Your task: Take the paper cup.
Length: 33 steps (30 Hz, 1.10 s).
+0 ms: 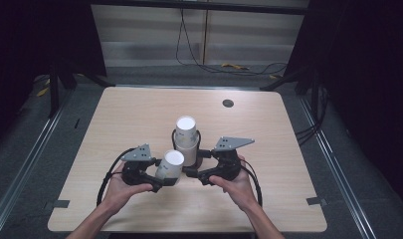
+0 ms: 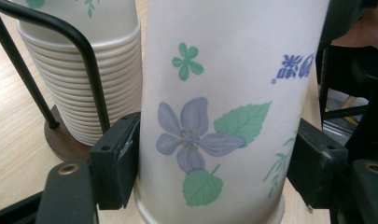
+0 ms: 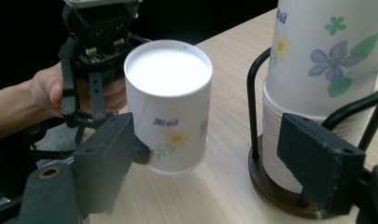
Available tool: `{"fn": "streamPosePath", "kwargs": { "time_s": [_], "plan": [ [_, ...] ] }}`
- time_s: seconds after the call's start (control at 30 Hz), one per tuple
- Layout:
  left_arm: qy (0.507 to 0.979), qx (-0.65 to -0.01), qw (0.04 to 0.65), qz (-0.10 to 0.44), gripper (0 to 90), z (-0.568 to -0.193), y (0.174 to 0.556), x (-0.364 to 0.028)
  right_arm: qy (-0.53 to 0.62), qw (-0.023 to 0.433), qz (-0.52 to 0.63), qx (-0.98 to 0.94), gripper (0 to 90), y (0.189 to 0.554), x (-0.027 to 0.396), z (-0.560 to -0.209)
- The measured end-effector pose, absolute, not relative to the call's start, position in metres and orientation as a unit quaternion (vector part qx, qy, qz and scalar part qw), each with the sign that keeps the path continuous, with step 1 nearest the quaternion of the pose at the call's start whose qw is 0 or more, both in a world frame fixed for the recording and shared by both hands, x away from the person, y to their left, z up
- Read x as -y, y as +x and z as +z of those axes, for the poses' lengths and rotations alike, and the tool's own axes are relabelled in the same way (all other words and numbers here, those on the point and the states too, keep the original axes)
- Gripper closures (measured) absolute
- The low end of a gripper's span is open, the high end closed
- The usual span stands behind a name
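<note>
A white paper cup (image 2: 224, 93) printed with flowers is upside down and tilted, its white base (image 1: 173, 158) facing up. My left gripper (image 2: 214, 163) is shut on it, a pad pressing on each side of its wall. Just behind it a stack of the same cups (image 1: 186, 137) stands upside down in a black wire holder on a round brown base (image 3: 270, 186). My right gripper (image 1: 194, 162) is open beside the stack. Its jaws stand wide apart, with the held cup (image 3: 170, 107) ahead toward its left jaw and the stack (image 3: 312, 70) past its right jaw.
The wooden table (image 1: 129, 114) has a round black grommet (image 1: 228, 103) at the back right. Cables (image 1: 224, 64) lie on the floor beyond the far edge. The person's hands (image 1: 239, 186) rest near the front edge.
</note>
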<state>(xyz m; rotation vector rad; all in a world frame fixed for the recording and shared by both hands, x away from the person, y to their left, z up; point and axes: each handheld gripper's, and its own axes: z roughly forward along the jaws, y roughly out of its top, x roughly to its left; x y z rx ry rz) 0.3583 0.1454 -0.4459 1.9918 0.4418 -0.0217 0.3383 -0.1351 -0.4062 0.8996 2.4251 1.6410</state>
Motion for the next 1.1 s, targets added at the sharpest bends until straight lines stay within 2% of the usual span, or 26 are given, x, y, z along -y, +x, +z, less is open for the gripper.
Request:
{"fn": "streamPosePath", "kwargs": {
  "time_s": [0.33,0.5,0.73,0.9,1.1],
  "plan": [
    [0.846,-0.188,0.499,0.008,27.1,-0.448,0.362,-0.148,0.293,0.041,0.509,-0.808,18.9,0.338,0.138,-0.41],
    [0.856,-0.191,0.48,0.003,27.1,-0.449,0.365,-0.149,0.29,0.043,0.491,-0.82,22.1,0.338,0.14,-0.411],
    [0.874,-0.186,0.449,0.0,27.0,-0.447,0.367,-0.145,0.28,0.02,0.477,-0.833,26.7,0.34,0.137,-0.416],
    [0.875,-0.185,0.447,-0.012,27.0,-0.444,0.368,-0.145,0.271,0.018,0.47,-0.84,25.6,0.339,0.138,-0.417],
    [0.884,-0.179,0.432,0.007,27.0,-0.439,0.369,-0.143,0.266,0.013,0.448,-0.853,22.4,0.34,0.135,-0.419]
  ]
}}
